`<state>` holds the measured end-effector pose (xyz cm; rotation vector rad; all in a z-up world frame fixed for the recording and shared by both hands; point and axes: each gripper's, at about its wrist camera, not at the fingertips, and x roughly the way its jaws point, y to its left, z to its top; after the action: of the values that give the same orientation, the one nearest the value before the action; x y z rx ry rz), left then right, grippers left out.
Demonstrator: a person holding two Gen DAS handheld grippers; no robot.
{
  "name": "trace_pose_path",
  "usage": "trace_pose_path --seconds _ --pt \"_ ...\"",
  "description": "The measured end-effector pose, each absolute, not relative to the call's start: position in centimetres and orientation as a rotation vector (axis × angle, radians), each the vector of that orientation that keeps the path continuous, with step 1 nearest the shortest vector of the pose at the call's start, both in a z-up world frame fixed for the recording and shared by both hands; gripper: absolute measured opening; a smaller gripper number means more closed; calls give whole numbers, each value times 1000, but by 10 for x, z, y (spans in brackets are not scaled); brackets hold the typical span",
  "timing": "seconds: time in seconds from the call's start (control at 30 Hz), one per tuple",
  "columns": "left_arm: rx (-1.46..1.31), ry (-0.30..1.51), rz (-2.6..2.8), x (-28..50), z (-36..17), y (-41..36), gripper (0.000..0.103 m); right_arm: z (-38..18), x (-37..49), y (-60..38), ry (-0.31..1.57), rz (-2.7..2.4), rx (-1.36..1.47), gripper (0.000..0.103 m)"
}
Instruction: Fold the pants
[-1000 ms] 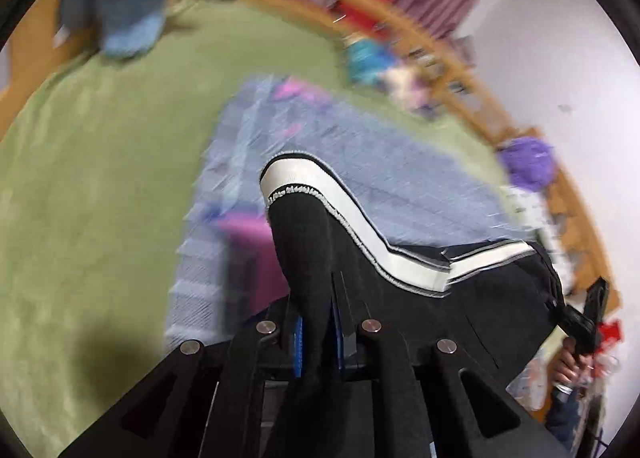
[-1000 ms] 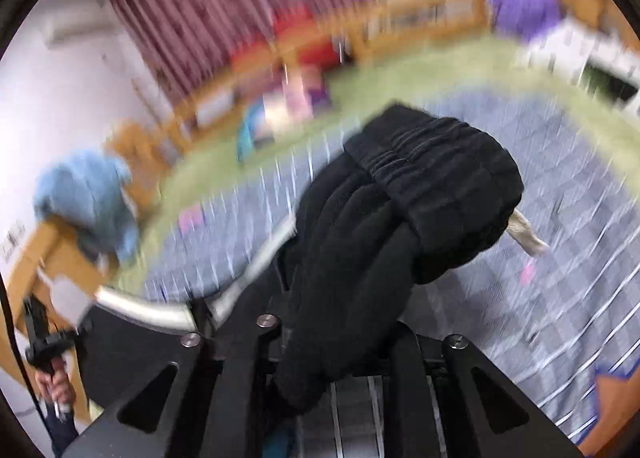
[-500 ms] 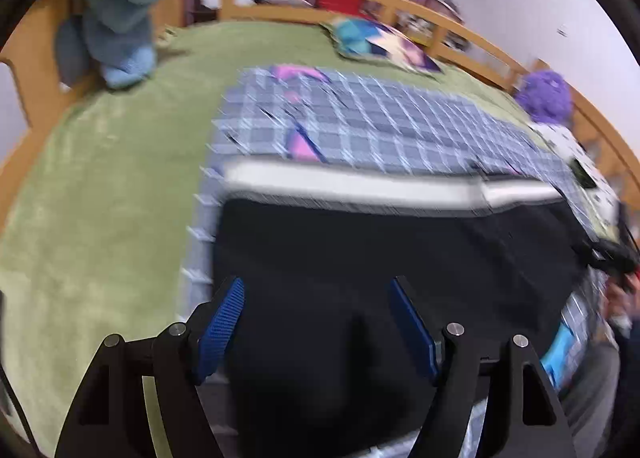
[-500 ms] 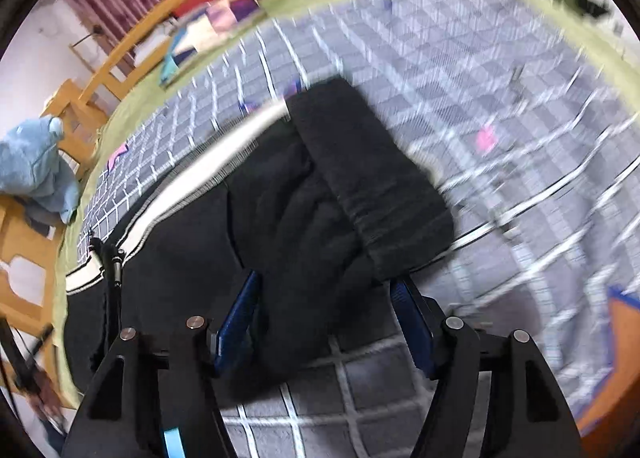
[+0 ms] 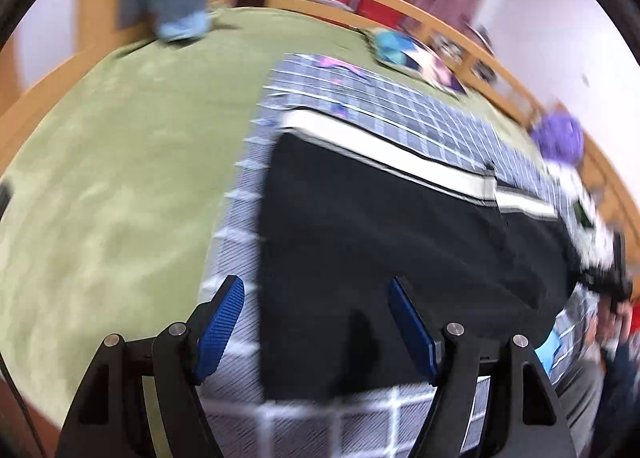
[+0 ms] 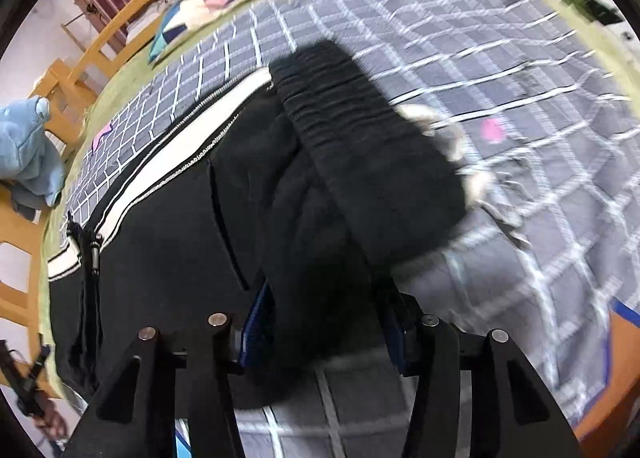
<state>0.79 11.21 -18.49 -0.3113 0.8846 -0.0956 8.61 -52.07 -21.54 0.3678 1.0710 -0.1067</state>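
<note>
The black pants with a white side stripe lie spread on a grey checked blanket. My left gripper is open, its blue pads hovering over the near edge of the pants, holding nothing. In the right wrist view the pants end in a bunched, ribbed waistband with a white drawstring beside it. My right gripper is open, its jaws standing on either side of the bunched black cloth without pinching it.
The blanket lies on a green bedcover inside a wooden bed rail. A blue plush toy sits at one end, a patterned cushion by the rail, a purple plush far right.
Both grippers were shut on the lifted pants a second ago. They have opened and the pants now lie laid out on the blanket. The right gripper's jaws have come a little closer together.
</note>
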Motion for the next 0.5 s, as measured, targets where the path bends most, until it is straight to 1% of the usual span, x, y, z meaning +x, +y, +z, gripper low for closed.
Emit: trace_pose_path --seconds 0.13,0.27,0.3,0.37,0.47,0.5 --pt "-399 871 -114 -14 -199 137 72 -181 57 -502 989 -162 255 49" --pt "-505 883 -190 -10 -214 134 70 -145 49 -463 900 -153 184 49" --pt "-522 893 -204 -7 -219 130 68 -139 49 -458 883 -134 187 49" --pt "-559 911 -198 -1 -231 124 67 -131 54 -438 863 -73 195 49" --pt "-630 869 -163 -1 -238 125 67 -130 63 -405 834 -8 203 49" --pt "-635 875 -152 0 -237 125 60 -134 68 -394 832 13 210 49"
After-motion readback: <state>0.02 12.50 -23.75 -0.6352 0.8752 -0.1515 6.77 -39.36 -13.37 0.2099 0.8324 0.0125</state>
